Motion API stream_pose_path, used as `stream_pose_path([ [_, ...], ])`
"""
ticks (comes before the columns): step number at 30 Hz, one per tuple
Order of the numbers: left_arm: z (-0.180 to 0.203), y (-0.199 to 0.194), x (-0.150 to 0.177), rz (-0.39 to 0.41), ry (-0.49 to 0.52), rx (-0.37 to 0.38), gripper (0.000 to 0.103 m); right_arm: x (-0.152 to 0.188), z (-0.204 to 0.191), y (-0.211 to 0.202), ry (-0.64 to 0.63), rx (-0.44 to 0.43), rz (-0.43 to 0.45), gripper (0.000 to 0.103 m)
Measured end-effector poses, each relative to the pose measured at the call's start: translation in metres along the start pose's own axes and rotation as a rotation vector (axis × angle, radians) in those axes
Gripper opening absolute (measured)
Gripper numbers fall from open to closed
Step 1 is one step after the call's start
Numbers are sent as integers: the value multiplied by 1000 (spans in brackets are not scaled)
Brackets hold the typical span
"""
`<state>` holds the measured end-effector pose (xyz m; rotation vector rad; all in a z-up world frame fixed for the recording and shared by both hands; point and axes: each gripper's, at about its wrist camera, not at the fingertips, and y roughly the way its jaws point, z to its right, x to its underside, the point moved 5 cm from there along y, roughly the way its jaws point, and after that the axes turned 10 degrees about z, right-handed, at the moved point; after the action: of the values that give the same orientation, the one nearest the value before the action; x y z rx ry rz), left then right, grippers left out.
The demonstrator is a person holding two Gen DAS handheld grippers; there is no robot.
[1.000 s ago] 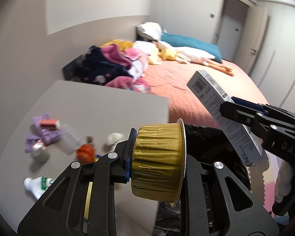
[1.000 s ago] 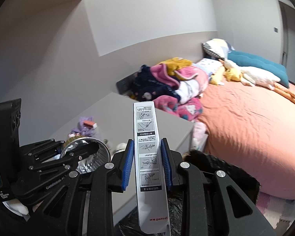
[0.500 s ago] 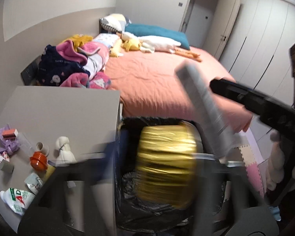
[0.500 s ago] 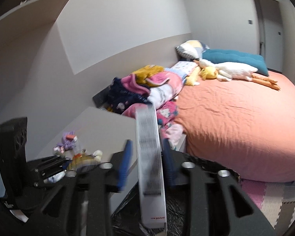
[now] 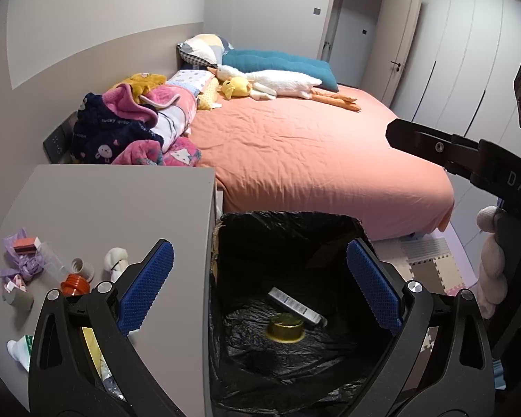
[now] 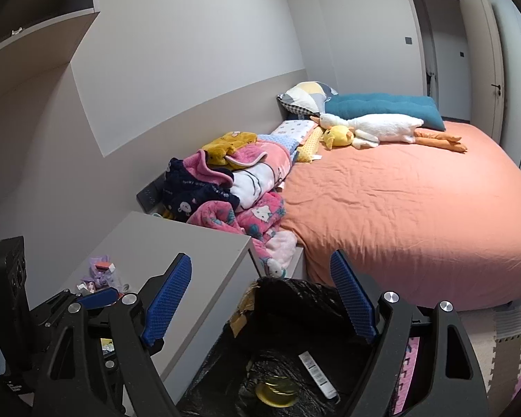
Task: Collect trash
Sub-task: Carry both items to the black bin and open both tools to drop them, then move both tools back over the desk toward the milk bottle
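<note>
Left of the bin, on the bench (image 5: 128, 205), the remaining trash is clustered: purple wrapper (image 5: 17, 260), clear cup (image 5: 52, 266), orange cap (image 5: 74, 283), white wad (image 5: 116, 257), a white tube (image 5: 19, 347) at the near edge. From the left tongs (image 5: 260, 285) the cluster lies left and slightly forward; those tongs are spread wide, nothing held, and are judged the nearer pair. Tube's long axis can't be read, as it is cut off by the tong body. Below both tongs, the black-lined bin (image 5: 295, 222) holds a gold foil cup (image 5: 284, 326) and a white box (image 5: 297, 305), touching, box long axis diagonal. Right tongs (image 6: 260, 302) are also wide and empty, over the bin. Bench items are mostly blocked in the right view; small pieces are too small to identify.
</note>
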<state>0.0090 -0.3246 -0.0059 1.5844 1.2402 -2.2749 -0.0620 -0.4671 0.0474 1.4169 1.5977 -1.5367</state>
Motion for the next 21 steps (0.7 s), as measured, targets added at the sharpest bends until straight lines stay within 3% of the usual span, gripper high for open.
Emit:
stream_pose_path([
  [21,-76,-43,29,8,-128,-165,96,21,-70,26,-39,-109,-59,100],
])
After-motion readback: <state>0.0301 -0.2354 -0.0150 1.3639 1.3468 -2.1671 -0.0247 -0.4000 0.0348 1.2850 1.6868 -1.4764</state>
